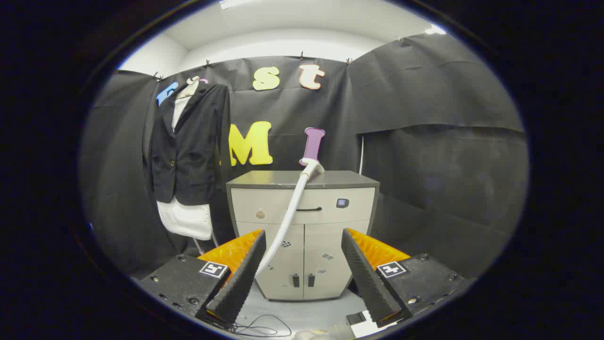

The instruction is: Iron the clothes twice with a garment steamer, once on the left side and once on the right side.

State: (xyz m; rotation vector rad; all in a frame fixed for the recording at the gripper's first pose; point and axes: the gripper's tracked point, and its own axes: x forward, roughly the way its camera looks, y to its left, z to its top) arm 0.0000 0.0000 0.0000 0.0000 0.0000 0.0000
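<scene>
The gripper (302, 257) has its two fingers spread wide with nothing between the pads; each finger (240, 278) is a wedge-shaped block with a rough, ribbed inner face, and both are mounted on flat plates with a grainy finish, screw heads and a small square marker. Straight ahead, beyond the fingertips, stands a boxy cabinet (302, 236) with smooth pale fronts, a darker flat top, a drawer with a thin dark handle (309, 208) and two lower doors. On the cabinet top sits the garment steamer's handle (312, 147), a smooth upright grip in purple with a white base, and from it a white ribbed hose (289, 215) curves down across the cabinet front and passes just beside the left finger's tip. The clothes hang well off to the left of the cabinet, beyond and to the left of the left finger: a dark jacket (186, 146) of matte fabric with lapels and a small round button, worn over a white shirt (186, 219) whose hem hangs below the jacket. Both hang against the creased black cloth wall. A thin dark cable (264, 326) lies in loose loops on the pale floor between the fingers.
</scene>
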